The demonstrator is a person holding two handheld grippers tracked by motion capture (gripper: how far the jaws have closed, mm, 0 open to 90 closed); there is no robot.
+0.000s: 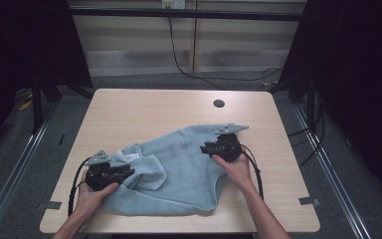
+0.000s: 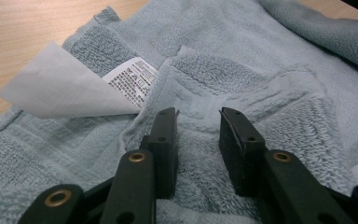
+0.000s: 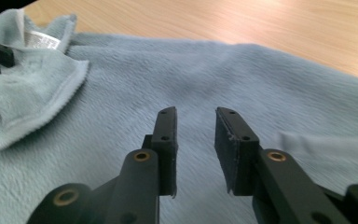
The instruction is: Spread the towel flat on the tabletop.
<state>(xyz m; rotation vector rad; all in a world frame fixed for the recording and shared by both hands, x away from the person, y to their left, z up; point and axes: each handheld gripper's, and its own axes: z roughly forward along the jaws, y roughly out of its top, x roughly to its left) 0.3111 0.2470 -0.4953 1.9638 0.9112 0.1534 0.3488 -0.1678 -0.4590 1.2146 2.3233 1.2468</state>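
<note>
Two claws over one light-blue towel (image 1: 179,169) on wood table (image 1: 144,107). Left claw (image 2: 198,122): jaws apart w/ gap, tips low at rumpled fold, no pinch seen; white label (image 2: 133,81) just ahead-left. Right claw (image 3: 195,122): jaws apart, nothing between, flat towel below and ahead; bare table beyond.

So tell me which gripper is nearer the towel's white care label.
Left. The left gripper sits right beside the care label on the towel; the right gripper is far across the towel, at its opposite side.
</note>
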